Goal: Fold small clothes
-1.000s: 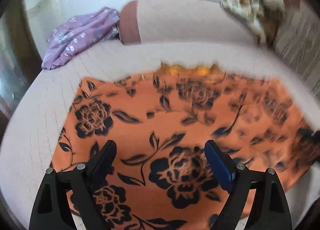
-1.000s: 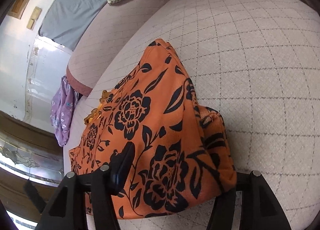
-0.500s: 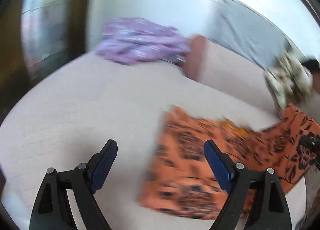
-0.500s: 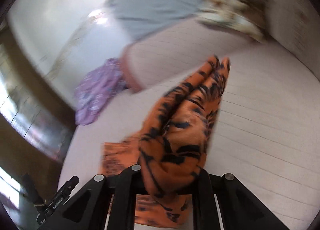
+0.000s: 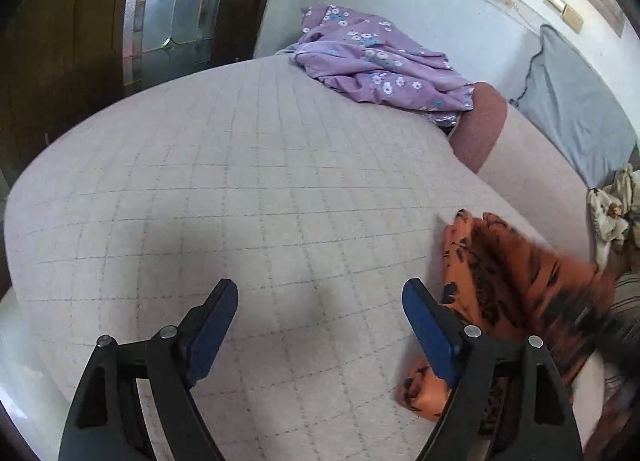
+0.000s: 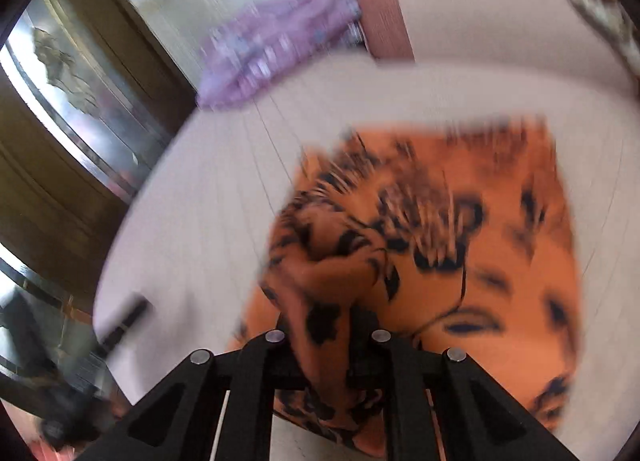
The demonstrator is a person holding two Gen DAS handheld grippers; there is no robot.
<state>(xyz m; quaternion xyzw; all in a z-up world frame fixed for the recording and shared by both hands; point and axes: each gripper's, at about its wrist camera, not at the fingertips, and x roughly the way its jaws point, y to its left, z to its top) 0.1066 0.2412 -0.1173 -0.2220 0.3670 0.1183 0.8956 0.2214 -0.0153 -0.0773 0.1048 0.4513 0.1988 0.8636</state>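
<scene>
Your right tool [image 6: 324, 345] is clamped on a bunched fold of the orange flowered cloth [image 6: 460, 241], its jaws having just closed on the fabric, and the rest of the cloth trails out over the quilted bed [image 6: 208, 189]. Your left tool [image 5: 316, 313] stands wide with nothing between its jaws, which have just narrowed slightly, above bare bed just beside the cloth's near edge. A purple garment [image 5: 376, 61] lies well apart at the far edge. You seem to be mid-fold, carrying one edge across. Next, lay that edge squarely onto the opposite one, let go, and smooth it flat.
</scene>
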